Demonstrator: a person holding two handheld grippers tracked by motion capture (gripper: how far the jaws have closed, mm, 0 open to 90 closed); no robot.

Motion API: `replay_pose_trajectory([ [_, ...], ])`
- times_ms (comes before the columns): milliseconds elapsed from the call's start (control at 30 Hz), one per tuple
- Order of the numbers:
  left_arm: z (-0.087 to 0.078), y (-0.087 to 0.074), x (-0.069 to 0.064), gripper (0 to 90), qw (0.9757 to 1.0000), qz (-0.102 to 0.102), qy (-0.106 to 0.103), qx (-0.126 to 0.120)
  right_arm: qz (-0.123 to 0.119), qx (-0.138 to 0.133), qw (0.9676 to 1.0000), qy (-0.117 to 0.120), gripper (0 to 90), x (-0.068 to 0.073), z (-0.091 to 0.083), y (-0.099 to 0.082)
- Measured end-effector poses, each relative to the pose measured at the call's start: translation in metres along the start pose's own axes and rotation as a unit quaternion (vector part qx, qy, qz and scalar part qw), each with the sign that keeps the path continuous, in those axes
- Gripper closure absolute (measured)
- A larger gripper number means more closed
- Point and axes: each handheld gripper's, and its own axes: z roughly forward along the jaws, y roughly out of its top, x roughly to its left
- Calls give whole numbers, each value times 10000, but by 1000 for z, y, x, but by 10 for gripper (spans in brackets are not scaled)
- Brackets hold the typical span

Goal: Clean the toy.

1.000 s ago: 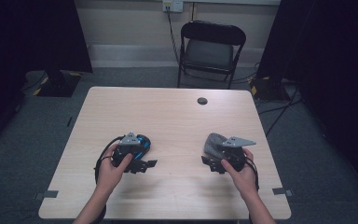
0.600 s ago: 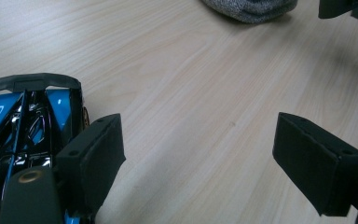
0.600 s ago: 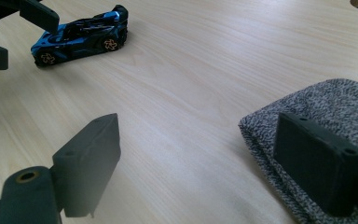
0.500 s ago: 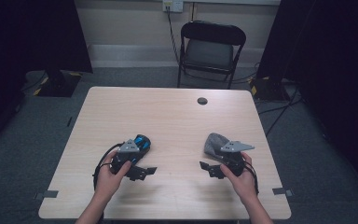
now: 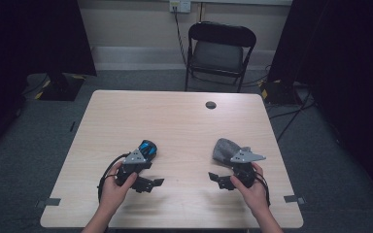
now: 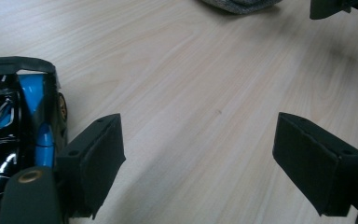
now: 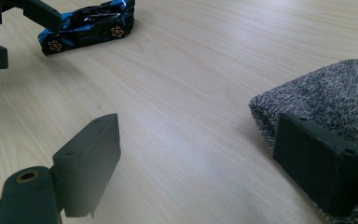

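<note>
**Two open grippers, a toy car and a grey sock-like pouch**

Both hands sit low at the near edge of the desk (image 5: 175, 111), and both tools are empty. The left gripper (image 5: 148, 183) has its jaws spread wide over bare wood, nothing between the pads, and the blue toy car (image 5: 147, 148) lies just beside it on the far side. In the left gripper view the car (image 6: 14, 135) is right up against the outside of one jaw, not inside the gap. The right gripper (image 5: 219, 178) is released too, jaws wide apart, with the grey fabric piece (image 5: 225, 149) just behind it; in the right gripper view that cloth (image 7: 326, 102) pokes out past one jaw (whether it touches the pad, I cannot tell).

My read is that this is the approach before a pick-up. To do it well, the left hand should swing sideways until the car sits squarely between the pads, then close across the body rather than nose to tail. The right should come in over the cloth's rounded end and pinch a good fold of it.

The car is hard, glossy, low and wedge-shaped, blue and black with gold-spoked wheels, so it may roll or slip. The fabric is soft, speckled knit, limp and rounded. The desk is smooth pale wood grain with a small dark round cap (image 5: 211, 105) near the far edge.
</note>
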Motion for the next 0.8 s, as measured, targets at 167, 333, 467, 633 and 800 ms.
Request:
replay_pose_trajectory([
  [167, 4, -4, -4, 163, 10000, 26, -42, 65, -8, 23, 10000, 28, 146, 2, 0, -4],
  [333, 9, -7, -8, 163, 9999, 38, -100, 103, -28, 26, 10000, 77, 146, 6, 0, -6],
  [467, 9, -7, -10, 163, 9999, 70, -102, 89, -58, 51, 9999, 109, 146, 9, 2, -8],
  [633, 9, -8, -12, 163, 9999, 70, -97, 68, -83, 81, 9998, 132, 146, 11, 3, -10],
  [800, 11, -10, -15, 163, 9998, 118, -89, 128, -95, 101, 9998, 168, 146, 14, 4, -15],
])
